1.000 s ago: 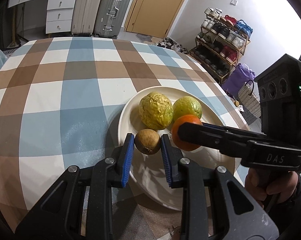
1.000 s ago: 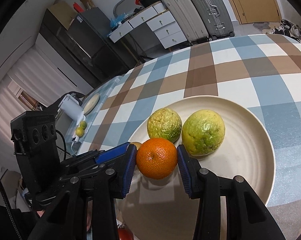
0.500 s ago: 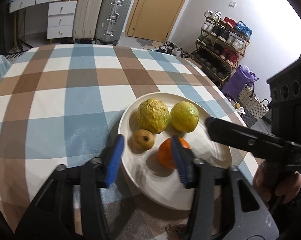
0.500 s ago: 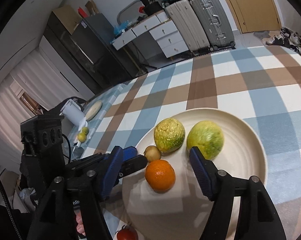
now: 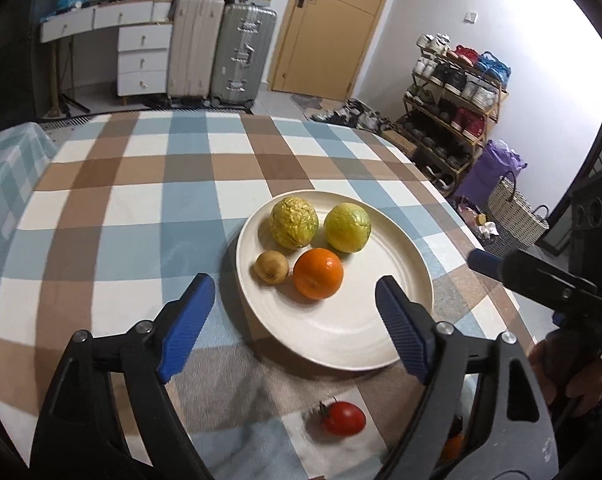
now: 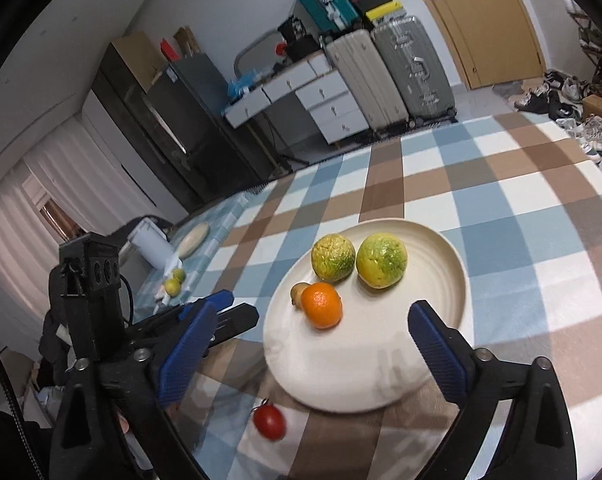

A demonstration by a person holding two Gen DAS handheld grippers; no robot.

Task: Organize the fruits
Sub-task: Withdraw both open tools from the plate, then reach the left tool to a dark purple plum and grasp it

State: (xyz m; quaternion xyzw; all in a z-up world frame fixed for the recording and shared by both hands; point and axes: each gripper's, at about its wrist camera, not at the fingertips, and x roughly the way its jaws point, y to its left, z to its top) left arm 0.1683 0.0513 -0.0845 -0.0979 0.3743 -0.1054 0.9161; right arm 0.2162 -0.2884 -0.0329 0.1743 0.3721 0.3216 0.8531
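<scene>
A cream plate (image 5: 393, 320) (image 6: 433, 380) sits on the checked tablecloth. On it lie a wrinkled yellow fruit (image 5: 294, 222) (image 6: 333, 258), a yellow-green fruit (image 5: 347, 227) (image 6: 382, 260), an orange (image 5: 318, 273) (image 6: 321, 305) and a small brown fruit (image 5: 272, 267) (image 6: 297, 293). A red tomato (image 5: 343, 418) (image 6: 269, 422) lies on the cloth in front of the plate. My left gripper (image 5: 295, 320) is open and empty, held back above the plate's near edge. My right gripper (image 6: 307, 356) is open and empty, also above the plate's near side.
The table's right edge (image 5: 477, 240) drops to a shoe rack (image 5: 453, 104) and woven basket (image 5: 515, 216). A side table with two small green fruits (image 6: 174, 282) and a white container (image 6: 151, 246) stands to the left. Suitcases (image 5: 221, 52) stand behind.
My left gripper let go of the small brown fruit and my right gripper let go of the orange. Both opened wide and pulled back from the plate; the tomato came into view.
</scene>
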